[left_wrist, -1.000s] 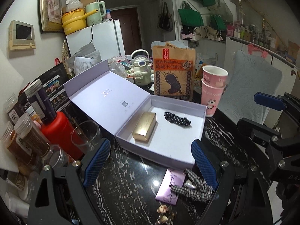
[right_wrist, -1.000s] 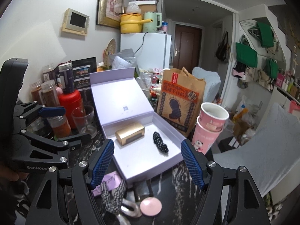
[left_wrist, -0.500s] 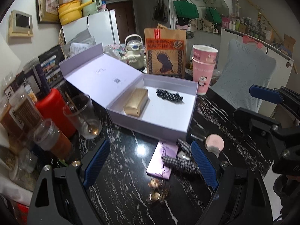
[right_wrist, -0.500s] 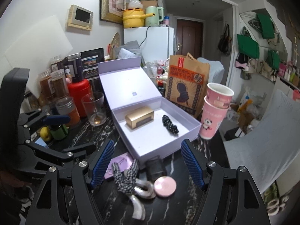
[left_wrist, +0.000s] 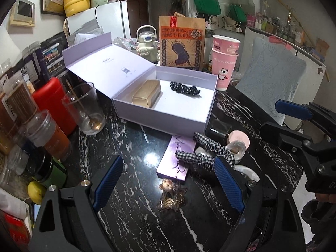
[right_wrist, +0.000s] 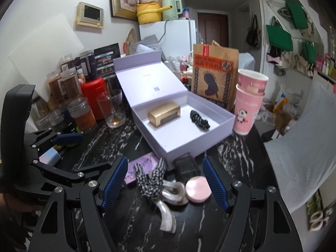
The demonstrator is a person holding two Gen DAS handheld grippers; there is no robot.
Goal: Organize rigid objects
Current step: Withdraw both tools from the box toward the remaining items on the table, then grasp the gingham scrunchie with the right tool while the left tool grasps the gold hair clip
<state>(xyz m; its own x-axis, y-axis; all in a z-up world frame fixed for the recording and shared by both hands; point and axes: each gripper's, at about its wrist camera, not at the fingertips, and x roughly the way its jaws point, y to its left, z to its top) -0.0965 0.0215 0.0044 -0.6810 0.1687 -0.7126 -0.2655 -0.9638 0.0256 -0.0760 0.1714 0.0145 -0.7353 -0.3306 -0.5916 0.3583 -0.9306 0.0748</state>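
An open lilac box (left_wrist: 168, 115) (right_wrist: 189, 140) on the black marble table holds a gold case (left_wrist: 146, 92) (right_wrist: 163, 114) and a black beaded hair tie (left_wrist: 184, 87) (right_wrist: 198, 119). In front of it lie a purple card box (left_wrist: 177, 159) (right_wrist: 142, 169), a checked bow hair clip (left_wrist: 201, 153) (right_wrist: 151, 178), a pink round compact (left_wrist: 239, 141) (right_wrist: 198, 190), a small dark bottle (left_wrist: 218, 129) (right_wrist: 187, 167) and a gold brooch (left_wrist: 172, 195). My left gripper (left_wrist: 168, 184) is open above the table, the brooch between its fingers. My right gripper (right_wrist: 163, 182) is open over the clip and compact.
Spice jars (left_wrist: 48, 134), a red canister (left_wrist: 54, 103) and a glass (left_wrist: 84, 109) crowd the left side. Stacked pink cups (left_wrist: 224, 63) (right_wrist: 247, 105) and a brown paper bag (left_wrist: 181, 42) stand behind the box. A padded chair (right_wrist: 298, 151) is to the right.
Both grippers have pulled back from the box and tilted down, so the loose items in front of it have come into view. Nothing on the table has moved.
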